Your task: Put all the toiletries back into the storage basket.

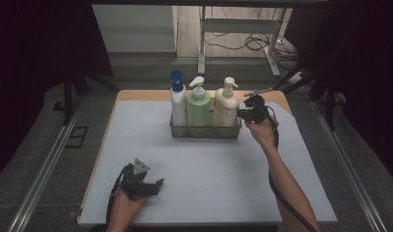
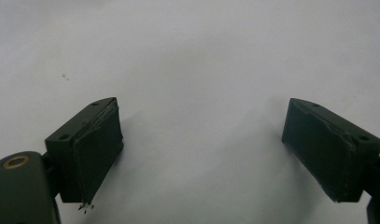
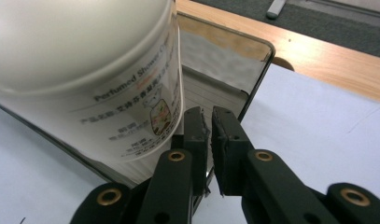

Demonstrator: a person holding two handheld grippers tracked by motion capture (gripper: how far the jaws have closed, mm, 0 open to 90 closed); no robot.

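High view: a pale grey-white mat, smooth and matte, covers a light wooden table whose edge shows along the top. In the upper middle of the frame a clear, shallow rectangular tray with thin transparent walls holds three pump bottles in a row. From left to right they are a white bottle with a blue pump, a light green bottle with a white pump, and a cream-white bottle with a printed label. Right of centre, the right gripper, black and angular, sits at the tray's right end beside the cream-white bottle, held by a hand whose bare forearm rises from the lower right. At lower left, the left gripper lies low over the mat in the other hand, with a grey three-cornered plate on top.

Left gripper view: the left gripper has two blocky black jaws spread wide apart, at lower left and lower right, with nothing but the plain mat between them. The pads look rubbery with a ragged edge.

Right gripper view: the right gripper has its jaws pressed nearly together, pinching the thin clear wall of the tray at its rounded corner. The cream-white bottle, a glossy cylinder printed with small text, fills the upper left, standing inside the tray just beside the jaws. The wooden table runs across the upper right.
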